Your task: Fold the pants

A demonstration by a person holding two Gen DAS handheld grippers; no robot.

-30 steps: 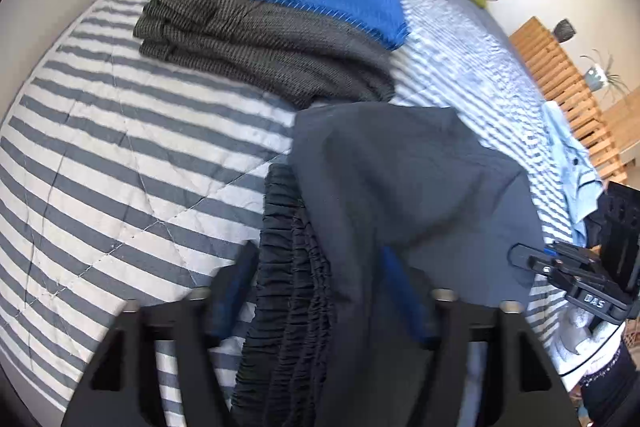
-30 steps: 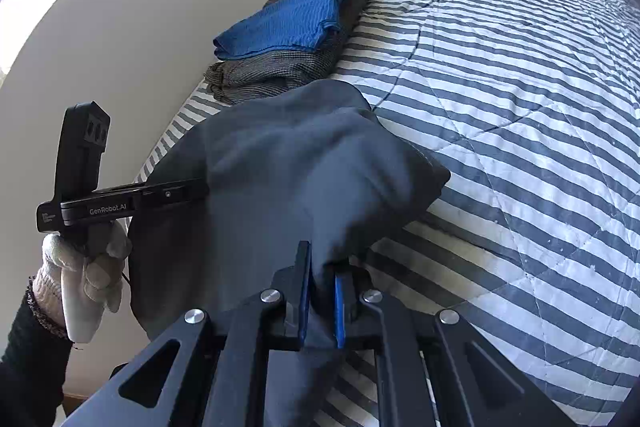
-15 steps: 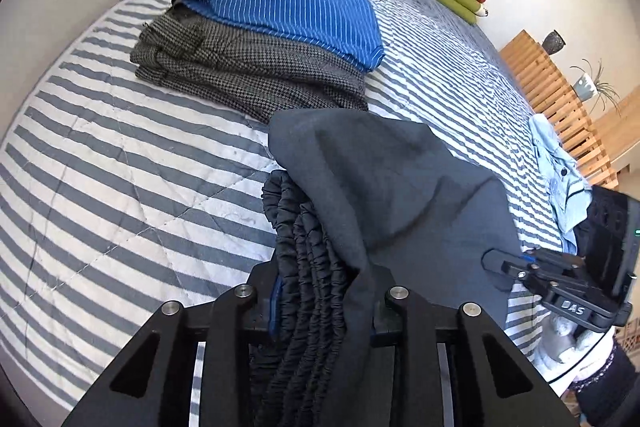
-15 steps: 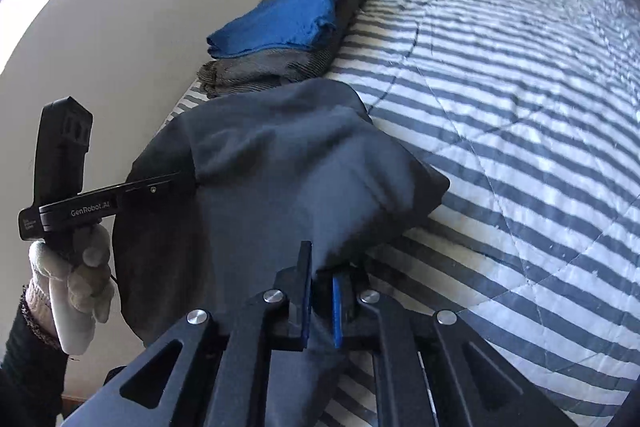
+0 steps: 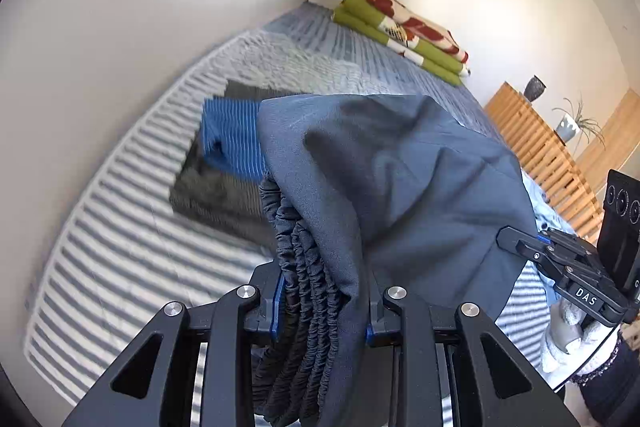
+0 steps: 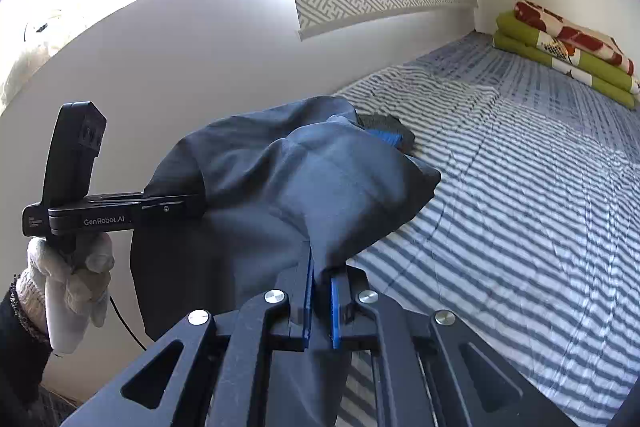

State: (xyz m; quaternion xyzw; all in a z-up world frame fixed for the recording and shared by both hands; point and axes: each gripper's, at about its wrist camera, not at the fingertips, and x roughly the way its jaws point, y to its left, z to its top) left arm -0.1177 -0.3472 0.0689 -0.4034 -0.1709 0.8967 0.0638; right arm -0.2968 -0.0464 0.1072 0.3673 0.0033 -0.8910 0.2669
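The left gripper (image 5: 320, 307) is clamping the gathered elastic waistband of the dark grey pants (image 5: 392, 179), its blue pads pressing the bunched folds from both sides with the jaws narrowed to the thickness of that bundle. The right gripper (image 6: 320, 303) is pinching a thin edge of the same pants (image 6: 288, 179) with its jaws nearly touching. A white-gloved hand (image 6: 68, 279) is holding the left tool by its handle. The pants are hanging between the two grippers above the striped bed (image 6: 520, 207), bulging outward in a loose sack. On the bed, behind the pants and close to the wall, a blue folded garment (image 5: 228, 143) is lying on top of a grey checked folded garment (image 5: 212, 195). At the far end of the bed, a green folded blanket (image 5: 404, 35) is sitting against the wall.
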